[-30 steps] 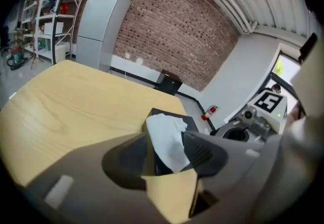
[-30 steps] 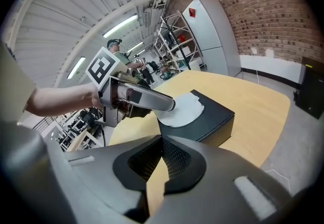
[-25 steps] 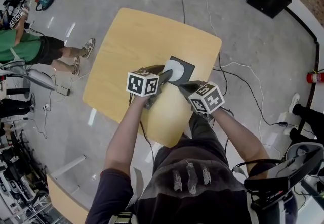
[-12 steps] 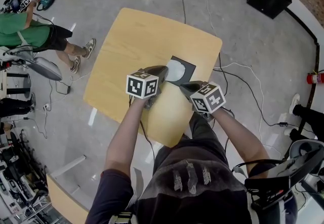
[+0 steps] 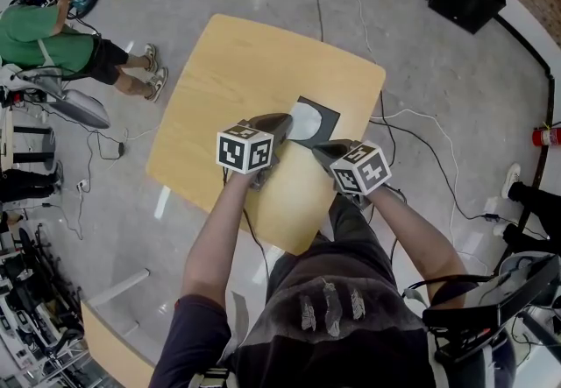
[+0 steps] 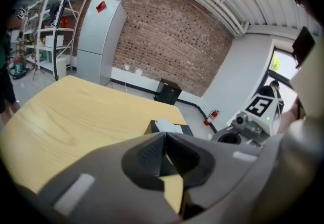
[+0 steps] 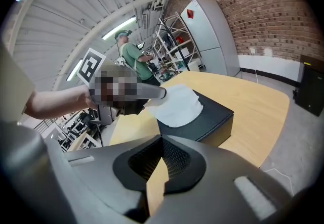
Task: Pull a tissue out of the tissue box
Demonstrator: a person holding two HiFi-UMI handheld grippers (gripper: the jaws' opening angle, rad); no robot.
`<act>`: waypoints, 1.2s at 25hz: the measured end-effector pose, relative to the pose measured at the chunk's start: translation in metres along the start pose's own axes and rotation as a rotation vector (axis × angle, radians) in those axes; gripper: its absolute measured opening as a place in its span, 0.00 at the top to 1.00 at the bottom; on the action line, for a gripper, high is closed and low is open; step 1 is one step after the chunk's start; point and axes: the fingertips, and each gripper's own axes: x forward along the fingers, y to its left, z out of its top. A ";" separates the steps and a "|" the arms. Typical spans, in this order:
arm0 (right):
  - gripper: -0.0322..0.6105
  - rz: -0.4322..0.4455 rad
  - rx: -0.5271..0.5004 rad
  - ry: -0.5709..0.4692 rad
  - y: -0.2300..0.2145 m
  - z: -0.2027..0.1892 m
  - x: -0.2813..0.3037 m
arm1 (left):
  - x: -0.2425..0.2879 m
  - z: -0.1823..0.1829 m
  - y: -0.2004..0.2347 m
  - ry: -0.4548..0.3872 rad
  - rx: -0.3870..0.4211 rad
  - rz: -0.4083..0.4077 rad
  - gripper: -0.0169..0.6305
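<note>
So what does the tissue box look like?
The tissue box is a flat, matte black rectangle lying on the pale wooden table, near one edge. A white tissue puffs up from the opening on top. The left tool, just closed, pinches the tissue's corner.

Bright, even ceiling light; the floor [image 5: 456, 88] shows soft glare. My views bend at the edges, corners black.

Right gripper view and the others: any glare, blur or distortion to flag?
Right gripper view: heavy fisheye, black corners, ceiling light bright; tissue and tissue box sharp; mosaic patch left of the tissue. Left gripper view: same fisheye, window overexposed, close foreground soft. Head view: even light on the table, no hard shadows.
</note>
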 end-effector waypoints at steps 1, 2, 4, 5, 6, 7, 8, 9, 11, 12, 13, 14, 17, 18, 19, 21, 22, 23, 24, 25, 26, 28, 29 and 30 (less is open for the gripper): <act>0.95 0.000 -0.001 -0.001 0.000 0.000 0.000 | -0.001 0.001 -0.001 -0.003 0.001 -0.002 0.96; 0.95 0.001 -0.002 -0.001 0.000 0.000 0.000 | -0.002 0.001 -0.003 -0.005 0.002 -0.004 0.96; 0.95 0.001 -0.002 -0.003 0.001 0.000 0.000 | -0.003 0.003 -0.005 -0.009 0.003 -0.009 0.96; 0.95 0.000 -0.003 -0.003 0.000 0.000 0.000 | -0.004 0.004 -0.005 -0.012 0.003 -0.010 0.96; 0.95 -0.001 -0.004 -0.003 0.000 0.000 0.000 | -0.005 0.005 -0.006 -0.014 0.003 -0.011 0.96; 0.95 -0.001 -0.004 -0.004 0.000 0.000 0.000 | -0.005 0.006 -0.006 -0.016 0.003 -0.011 0.96; 0.95 -0.001 -0.005 -0.005 0.000 0.001 0.000 | -0.006 0.007 -0.006 -0.018 0.003 -0.011 0.96; 0.95 -0.001 -0.005 -0.006 0.000 0.001 0.000 | -0.006 0.007 -0.007 -0.020 0.004 -0.011 0.96; 0.95 -0.001 -0.003 -0.006 0.000 0.001 0.000 | -0.007 0.009 -0.007 -0.022 0.006 -0.012 0.96; 0.95 0.000 -0.002 -0.007 0.000 0.001 0.000 | -0.008 0.009 -0.008 -0.023 0.007 -0.013 0.96; 0.95 0.001 0.000 -0.007 0.000 0.000 0.000 | -0.008 0.009 -0.008 -0.025 0.007 -0.014 0.96; 0.95 0.001 0.001 -0.008 0.000 0.000 0.000 | -0.008 0.010 -0.009 -0.027 0.007 -0.015 0.96; 0.95 0.000 0.005 -0.012 -0.001 0.001 0.000 | -0.010 0.013 -0.010 -0.032 0.009 -0.016 0.96; 0.95 0.000 0.006 -0.013 -0.001 0.001 0.000 | -0.011 0.013 -0.010 -0.033 0.010 -0.015 0.96; 0.95 -0.001 0.005 -0.014 0.000 0.000 0.000 | -0.011 0.013 -0.010 -0.035 0.011 -0.013 0.96; 0.95 -0.001 0.003 -0.014 -0.001 -0.001 0.000 | -0.012 0.013 -0.011 -0.038 0.013 -0.010 0.96; 0.95 -0.002 0.001 -0.014 -0.001 -0.002 0.000 | -0.012 0.013 -0.012 -0.040 0.014 -0.010 0.96; 0.95 -0.003 -0.002 -0.014 -0.001 -0.002 -0.001 | -0.012 0.013 -0.013 -0.043 0.014 -0.010 0.96; 0.95 -0.005 -0.005 -0.014 -0.001 -0.003 -0.001 | -0.013 0.013 -0.014 -0.045 0.014 -0.010 0.96; 0.95 -0.005 -0.006 -0.015 -0.001 -0.003 -0.001 | -0.014 0.014 -0.014 -0.047 0.015 -0.011 0.96; 0.95 -0.005 -0.006 -0.016 0.000 -0.003 -0.001 | -0.015 0.015 -0.014 -0.048 0.017 -0.011 0.96; 0.95 -0.004 -0.005 -0.017 0.000 -0.002 -0.001 | -0.016 0.016 -0.014 -0.050 0.021 -0.011 0.96; 0.95 -0.004 -0.004 -0.017 -0.001 -0.002 -0.001 | -0.017 0.017 -0.014 -0.053 0.021 -0.010 0.96; 0.95 -0.003 -0.004 -0.017 -0.001 -0.002 -0.001 | -0.017 0.018 -0.014 -0.056 0.020 -0.010 0.96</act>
